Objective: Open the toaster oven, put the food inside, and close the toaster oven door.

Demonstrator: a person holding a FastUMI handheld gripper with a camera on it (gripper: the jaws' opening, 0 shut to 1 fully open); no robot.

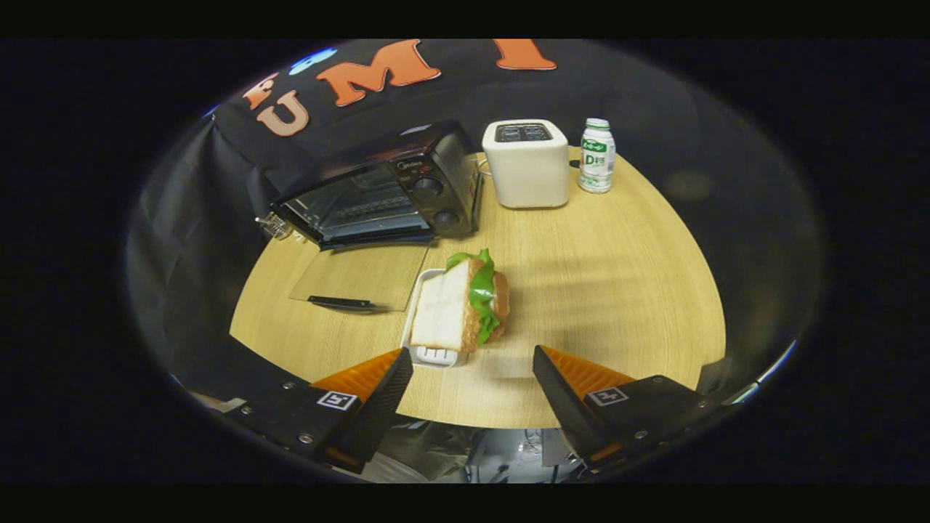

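The round wooden table (596, 290) carries everything. At about eleven o'clock from the fingers stands the toaster oven (378, 192), its glass door (363, 276) already dropped flat onto the table, handle toward the gripper, so the opening step looks done. Beyond it, near twelve o'clock, sit a white toaster (527, 163) and, just beside that at one o'clock, a small bottle (597, 156).

The food is a sandwich (465, 301) lying on a small white tray (429, 352), just ahead of the fingers and slightly toward eleven o'clock, right of the lowered door. It looks light and soft: bread, lettuce and filling would likely squash or slide apart under a hard squeeze. The stiff tray rim seems the safer hold, or a gentle pinch across the bread faces.

The gripper (472, 370) hovers low over the near table edge, pointing forward and slightly down, fingers spread wide and holding nothing.
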